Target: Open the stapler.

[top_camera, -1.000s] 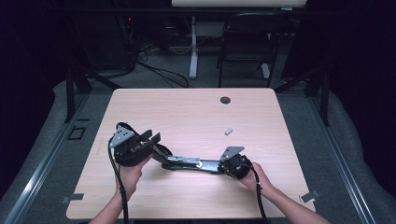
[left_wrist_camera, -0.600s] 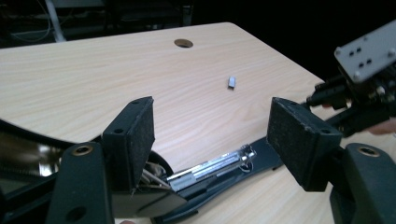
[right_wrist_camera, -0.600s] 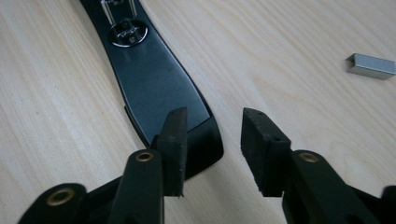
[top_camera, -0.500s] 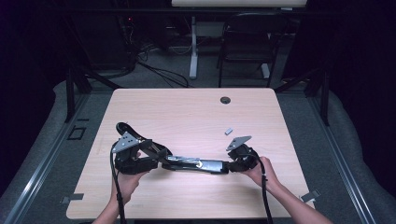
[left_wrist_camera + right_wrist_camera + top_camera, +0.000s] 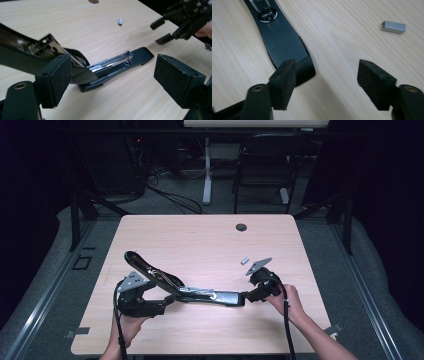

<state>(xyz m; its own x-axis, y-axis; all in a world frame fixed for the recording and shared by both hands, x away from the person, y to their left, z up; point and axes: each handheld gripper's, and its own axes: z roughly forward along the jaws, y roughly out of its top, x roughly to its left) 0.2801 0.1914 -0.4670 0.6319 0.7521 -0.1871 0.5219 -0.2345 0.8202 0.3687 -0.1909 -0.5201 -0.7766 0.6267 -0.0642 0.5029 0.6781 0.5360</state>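
Black and steel, the stapler (image 5: 200, 295) lies opened out near the front edge of the surface (image 5: 200, 240), its base flat and its top arm swung up and back toward the left edge.

From the high view, my left gripper (image 5: 150, 306) sits at the stapler's hinge end and my right gripper (image 5: 254, 292) at the tip of the base, toward the right edge. That view is too coarse to show how either one stands.

My left gripper view settles it: the left gripper (image 5: 120, 80) is released, pads wide apart, with the raised arm just beside one pad and the base stretching away between them. It also shows the magazine's metal channel lying along the base, and my right gripper (image 5: 162, 31) farther off, spread open beside the base tip.

My right gripper view shows the right gripper (image 5: 327, 80) released too, one pad just over the rounded base tip; whether it touches I cannot tell. A strip of staples (image 5: 393, 27) lies apart on the bare wood, toward the right edge.
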